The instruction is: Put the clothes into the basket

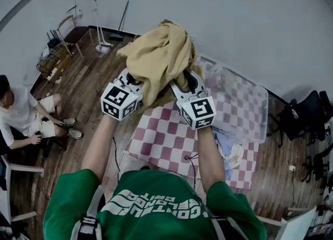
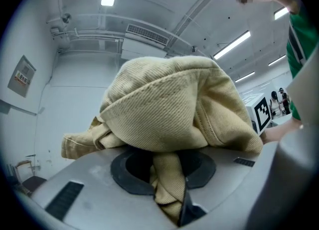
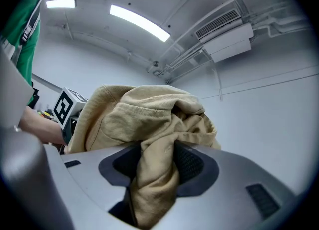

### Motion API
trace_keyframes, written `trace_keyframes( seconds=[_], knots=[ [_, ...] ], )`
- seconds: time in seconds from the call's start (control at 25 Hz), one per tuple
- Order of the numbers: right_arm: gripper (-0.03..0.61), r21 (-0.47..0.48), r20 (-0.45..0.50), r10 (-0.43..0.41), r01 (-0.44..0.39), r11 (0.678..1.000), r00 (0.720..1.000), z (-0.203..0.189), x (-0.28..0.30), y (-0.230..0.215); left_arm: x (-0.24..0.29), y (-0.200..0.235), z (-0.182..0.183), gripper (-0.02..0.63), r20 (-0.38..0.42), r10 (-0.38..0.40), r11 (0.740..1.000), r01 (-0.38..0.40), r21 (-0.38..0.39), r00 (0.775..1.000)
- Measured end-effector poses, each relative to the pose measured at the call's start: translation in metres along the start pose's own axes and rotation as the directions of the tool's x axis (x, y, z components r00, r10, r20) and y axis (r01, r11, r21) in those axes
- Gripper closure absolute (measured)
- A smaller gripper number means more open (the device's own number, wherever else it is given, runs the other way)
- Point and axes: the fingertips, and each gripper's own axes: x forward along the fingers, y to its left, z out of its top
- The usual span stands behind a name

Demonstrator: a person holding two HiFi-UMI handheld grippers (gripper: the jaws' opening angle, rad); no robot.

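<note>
A bundled tan corduroy garment hangs in the air between both grippers, above a table with a red-and-white checked cloth. My left gripper is shut on a fold at the garment's left side, and the fabric fills its jaws. My right gripper is shut on another fold at its right side. A clear plastic basket stands on the table's far right part, behind the right gripper. Both gripper views show the tan garment heaped over the jaws.
A light blue cloth and a pale item lie on the table's right side. A person sits at the left on the wooden floor's edge. Chairs stand at the back left, dark chairs at the right.
</note>
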Motion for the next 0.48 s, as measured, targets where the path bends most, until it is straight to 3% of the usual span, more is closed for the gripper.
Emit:
trace_keyframes(
  seconds=[0.24,0.48],
  knots=[
    [0.376,-0.015,0.002,-0.195,0.195,0.981,0.981,0.001,-0.065,-0.081,0.084,-0.063,0.025,0.534,0.037,-0.184,0.982,0.183,0.036,0.982],
    [0.376,-0.013,0.004,-0.370,0.370,0.929,0.929,-0.001,-0.148,-0.149,0.155,-0.146,0.046,0.534,0.063,-0.363,0.931,0.359,0.071,0.930]
  ],
)
